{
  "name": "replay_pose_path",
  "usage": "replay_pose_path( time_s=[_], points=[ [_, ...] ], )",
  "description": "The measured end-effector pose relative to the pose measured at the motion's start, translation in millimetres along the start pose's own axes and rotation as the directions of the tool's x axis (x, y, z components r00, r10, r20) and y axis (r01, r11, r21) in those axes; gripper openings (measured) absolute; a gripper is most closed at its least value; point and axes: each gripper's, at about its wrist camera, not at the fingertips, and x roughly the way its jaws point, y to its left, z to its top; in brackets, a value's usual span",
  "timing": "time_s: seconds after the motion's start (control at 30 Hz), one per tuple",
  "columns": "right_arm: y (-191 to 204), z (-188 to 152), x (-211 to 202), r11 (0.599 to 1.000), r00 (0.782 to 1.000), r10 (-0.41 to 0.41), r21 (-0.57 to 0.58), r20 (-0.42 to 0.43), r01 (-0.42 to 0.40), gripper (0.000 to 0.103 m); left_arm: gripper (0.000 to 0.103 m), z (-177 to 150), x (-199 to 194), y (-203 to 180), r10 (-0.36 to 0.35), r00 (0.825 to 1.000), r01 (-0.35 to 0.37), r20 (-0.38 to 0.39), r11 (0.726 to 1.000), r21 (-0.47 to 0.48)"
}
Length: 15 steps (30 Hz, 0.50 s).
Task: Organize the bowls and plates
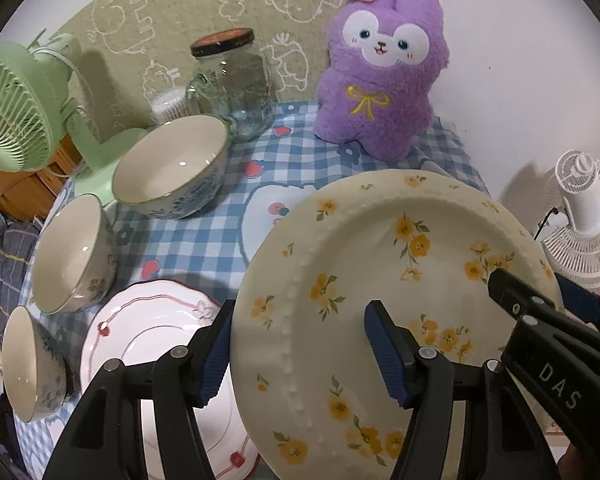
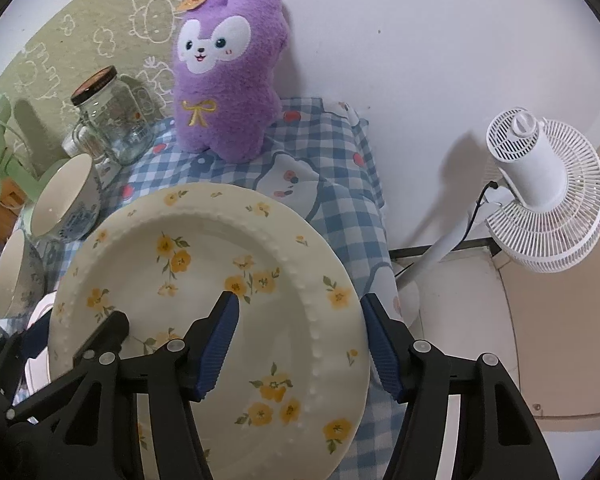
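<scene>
Left gripper (image 1: 300,308): jaws wide, astride the 9 o'clock rim of the yellow-flower plate (image 1: 380,264), one finger over the face, the other outside the edge. No pad plainly pressing.

Right gripper (image 2: 300,298): likewise spread, astride the 3 o'clock rim of the same plate. In the left wrist view, seen with one tip on the face and a blue pad behind the rim.

Plate low in the centre of both views, above the checked tablecloth (image 1: 204,240), its 9 o'clock edge overlapping the pink-trimmed plate (image 1: 148,340). Whether lifted clear or resting there, cannot tell.

Risks, as a judgement:
- With jaws this loose, a slip of the glazed rim and a drop, probably onto the pink-trimmed plate: chipping likely.
- With uneven closing or pulling between the two sides, a twist out of one grip.
- Cloth edge and bare floor close at 3 o'clock in the right wrist view: a long fall on that side.
- Three bowls in a row at 9 to 10 o'clock, the large bowl (image 1: 172,168) nearest: within reach of a leftward swing.

Orientation: face up toward both cameras, seemingly tilted. Round, so no long axis. Flower sprays scattered, giving no clear heading.
</scene>
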Motion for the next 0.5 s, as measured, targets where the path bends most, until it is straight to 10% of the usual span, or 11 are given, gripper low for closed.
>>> replay_pose_path(
  time_s=[0.5],
  points=[
    [17, -43, -39, 1.0, 1.0, -0.008, 0.02, 0.009, 0.008, 0.065, 0.064, -32, -36, 23, -0.001, 1.0, 0.0, 0.031, 1.0, 0.027]
  ],
)
